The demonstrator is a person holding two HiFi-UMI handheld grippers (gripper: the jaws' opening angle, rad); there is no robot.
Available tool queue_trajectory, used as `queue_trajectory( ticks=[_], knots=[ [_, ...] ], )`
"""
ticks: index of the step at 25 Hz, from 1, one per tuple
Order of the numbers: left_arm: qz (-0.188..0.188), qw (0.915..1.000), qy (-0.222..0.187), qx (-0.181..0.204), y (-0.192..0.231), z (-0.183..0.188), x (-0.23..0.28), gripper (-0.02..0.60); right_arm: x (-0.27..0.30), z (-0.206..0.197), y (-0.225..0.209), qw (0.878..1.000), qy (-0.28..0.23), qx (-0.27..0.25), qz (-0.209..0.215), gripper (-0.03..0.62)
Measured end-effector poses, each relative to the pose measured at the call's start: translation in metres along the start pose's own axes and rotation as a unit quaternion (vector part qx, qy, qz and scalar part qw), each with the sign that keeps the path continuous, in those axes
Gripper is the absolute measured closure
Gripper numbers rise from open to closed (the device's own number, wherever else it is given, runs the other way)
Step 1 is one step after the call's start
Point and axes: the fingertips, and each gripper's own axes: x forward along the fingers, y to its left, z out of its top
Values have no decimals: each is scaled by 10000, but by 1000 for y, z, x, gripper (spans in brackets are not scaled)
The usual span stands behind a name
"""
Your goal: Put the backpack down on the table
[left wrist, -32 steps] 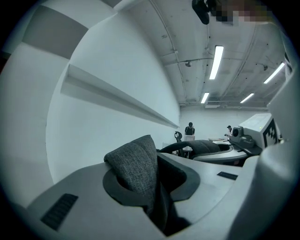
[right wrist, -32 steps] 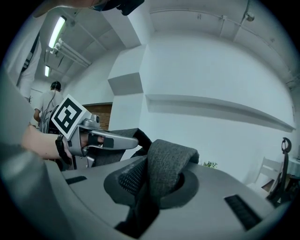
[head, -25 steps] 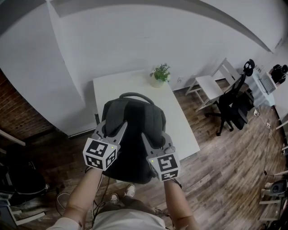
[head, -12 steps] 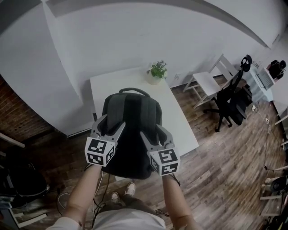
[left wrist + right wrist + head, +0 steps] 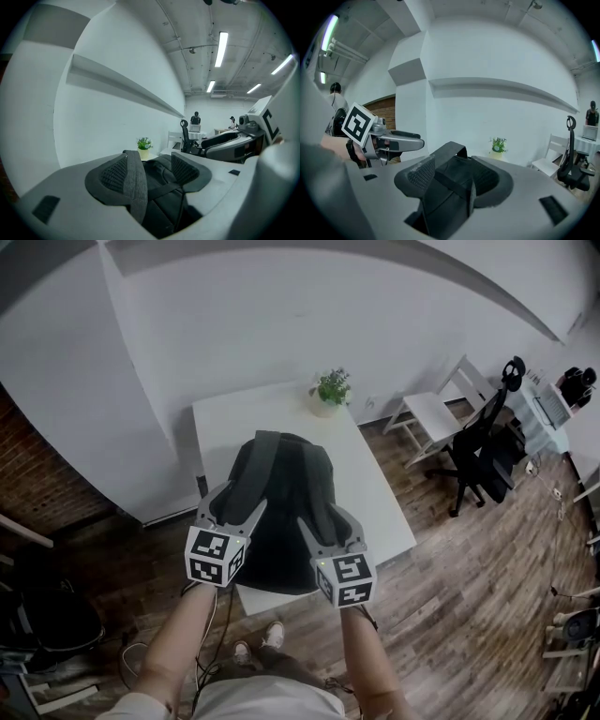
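Backpack [image 5: 277,512]: lying flat on the white table [image 5: 380,512], straps up, little potted plant [image 5: 330,390] behind it
Left gripper [image 5: 239,501]: jaws opening, shoulder strap [image 5: 136,187] loose between them
Right gripper [image 5: 323,519]: jaws spread wide, other strap [image 5: 450,183] between them, not pinched

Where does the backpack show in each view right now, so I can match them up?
Head view: backpack in the centre, resting on the white table.
Left gripper view: backpack at bottom centre, close up.
Right gripper view: backpack at bottom centre, close up.
Shared landmark: the potted plant beyond it, at the table's far edge.
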Motion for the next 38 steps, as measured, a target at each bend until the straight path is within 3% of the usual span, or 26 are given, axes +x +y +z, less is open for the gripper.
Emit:
queue_trajectory(
  ticks=[12, 15, 21, 26, 29, 38],
  knots=[
    [-36, 9999, -72, 60, -3, 4, -10, 315, -13, -2, 0, 9998, -5, 99, -190, 362],
    [7, 9999, -97, 70, -4, 5, -17, 350, -21, -3, 1, 9996, -6, 74, -277, 362],
    [175, 9995, -226, 146, -6, 14, -39, 504, -41, 0, 7, 9988, -43, 72, -476, 364],
    [211, 9990, -338, 222, -9, 20, -60, 554, -55, 9, 17, 9978, -194, 26, -632, 481],
    [219, 9988, -396, 203, -9, 21, -79, 563, -64, 20, 31, 9974, -342, -19, -638, 518],
    [126, 9975, -693, 41, -20, 33, -138, 565, -108, 54, 71, 9940, -844, -91, -694, 545]
  ],
)
